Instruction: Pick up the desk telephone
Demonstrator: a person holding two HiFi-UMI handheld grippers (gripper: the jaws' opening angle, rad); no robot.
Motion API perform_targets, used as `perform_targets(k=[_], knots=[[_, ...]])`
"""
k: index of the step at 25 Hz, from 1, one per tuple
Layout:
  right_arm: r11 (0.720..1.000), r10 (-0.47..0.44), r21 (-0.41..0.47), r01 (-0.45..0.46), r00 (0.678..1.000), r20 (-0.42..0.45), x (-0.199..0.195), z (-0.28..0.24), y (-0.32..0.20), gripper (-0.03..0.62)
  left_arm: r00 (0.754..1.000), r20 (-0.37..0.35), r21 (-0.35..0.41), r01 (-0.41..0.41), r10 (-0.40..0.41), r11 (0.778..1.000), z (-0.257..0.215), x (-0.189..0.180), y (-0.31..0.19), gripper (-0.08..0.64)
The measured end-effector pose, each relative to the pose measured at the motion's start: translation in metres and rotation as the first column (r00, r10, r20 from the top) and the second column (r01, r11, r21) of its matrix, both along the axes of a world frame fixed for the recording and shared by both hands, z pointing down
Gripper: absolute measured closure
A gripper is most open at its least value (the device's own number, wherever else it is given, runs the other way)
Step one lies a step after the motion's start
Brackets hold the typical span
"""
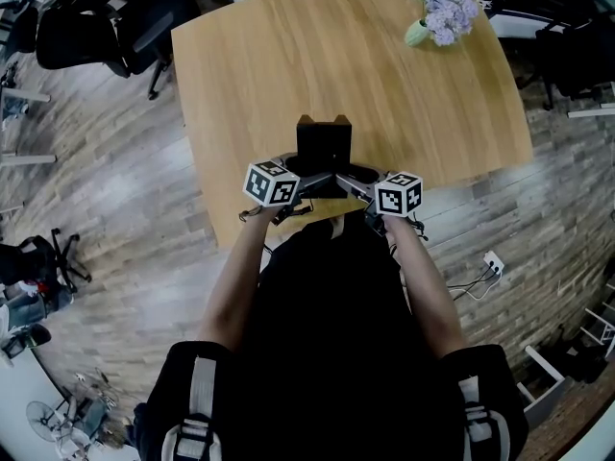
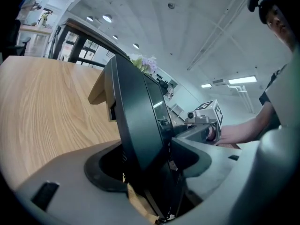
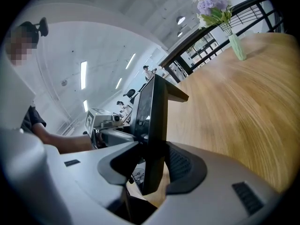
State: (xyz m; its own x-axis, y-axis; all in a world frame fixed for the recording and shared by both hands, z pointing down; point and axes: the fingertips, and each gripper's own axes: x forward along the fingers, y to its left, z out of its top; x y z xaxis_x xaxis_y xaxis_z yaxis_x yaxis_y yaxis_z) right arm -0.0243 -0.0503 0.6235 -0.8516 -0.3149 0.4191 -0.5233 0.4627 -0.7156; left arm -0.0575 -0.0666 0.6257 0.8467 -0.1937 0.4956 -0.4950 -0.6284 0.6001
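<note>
Shoulders [image 1: 192, 392] in black fill the bottom of the frame, and two bare forearms [image 1: 238, 277] reach up to the near edge of the wooden counter [image 1: 288, 65]. At centre frame the left claw [image 2: 147, 165] and the right claw [image 3: 152, 165] each clench one side of the black desk telephone [image 1: 323, 142], which sits between them at that edge. Flowers [image 1: 444, 10] stand at the upper right.

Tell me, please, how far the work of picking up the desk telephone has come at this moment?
Done: both grippers are at the desk telephone, at the near edge of the table. In hand: the left gripper and the right gripper each clamp one side of it. Left: lifting it clear. The pictures do not show whether it is off the wood yet.
</note>
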Motion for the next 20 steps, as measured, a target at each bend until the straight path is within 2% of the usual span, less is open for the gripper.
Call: perform_targets(k=[20], knots=[[0.998, 0.051, 0.033, -0.05, 0.999, -0.014, 0.017, -0.018, 0.013, 0.413, 0.998, -0.04, 0.031, -0.039, 0.04, 0.999, -0.019, 0.017, 0.01, 0.253]])
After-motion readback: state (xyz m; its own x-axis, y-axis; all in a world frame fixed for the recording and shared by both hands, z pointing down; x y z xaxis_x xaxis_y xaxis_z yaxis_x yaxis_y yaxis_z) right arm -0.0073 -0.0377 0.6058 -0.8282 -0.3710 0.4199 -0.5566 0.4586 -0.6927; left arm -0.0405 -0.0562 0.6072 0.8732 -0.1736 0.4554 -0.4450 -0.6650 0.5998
